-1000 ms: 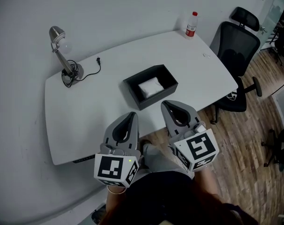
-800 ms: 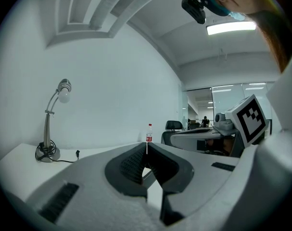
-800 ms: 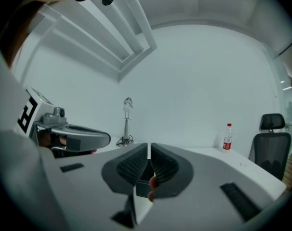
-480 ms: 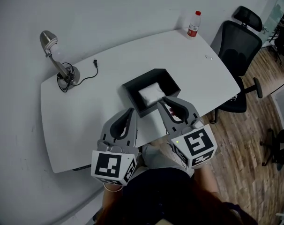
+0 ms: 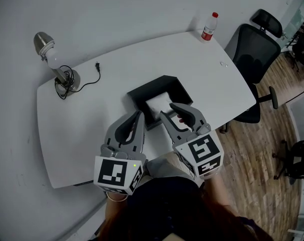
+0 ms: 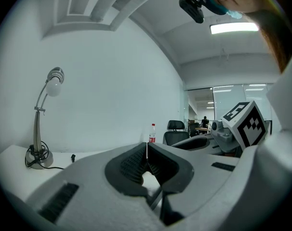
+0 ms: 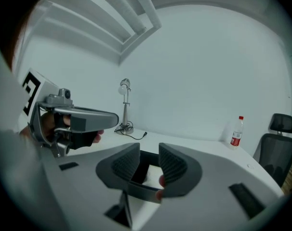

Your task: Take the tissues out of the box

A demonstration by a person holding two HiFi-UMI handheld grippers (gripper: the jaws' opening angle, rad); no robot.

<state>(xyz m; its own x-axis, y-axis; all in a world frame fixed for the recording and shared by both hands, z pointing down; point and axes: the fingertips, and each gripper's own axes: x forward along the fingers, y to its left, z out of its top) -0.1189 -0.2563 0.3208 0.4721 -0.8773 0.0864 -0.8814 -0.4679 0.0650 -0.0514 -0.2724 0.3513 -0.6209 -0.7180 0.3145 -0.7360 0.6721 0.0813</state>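
White table (image 5: 92, 119) bears a black box (image 5: 148, 84) of tissues (image 5: 159, 103); just before the box, right gripper (image 5: 168, 110) jaws are opening on nothing, left gripper (image 5: 139, 114) pinched together.

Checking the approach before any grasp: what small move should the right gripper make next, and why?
Probably ease the right gripper down and forward into the black box until its jaws straddle the white tissues. Its jaws are opening with nothing between the pads, and it hovers at the box's near edge with the tissues just ahead. The left gripper is shut, empty.
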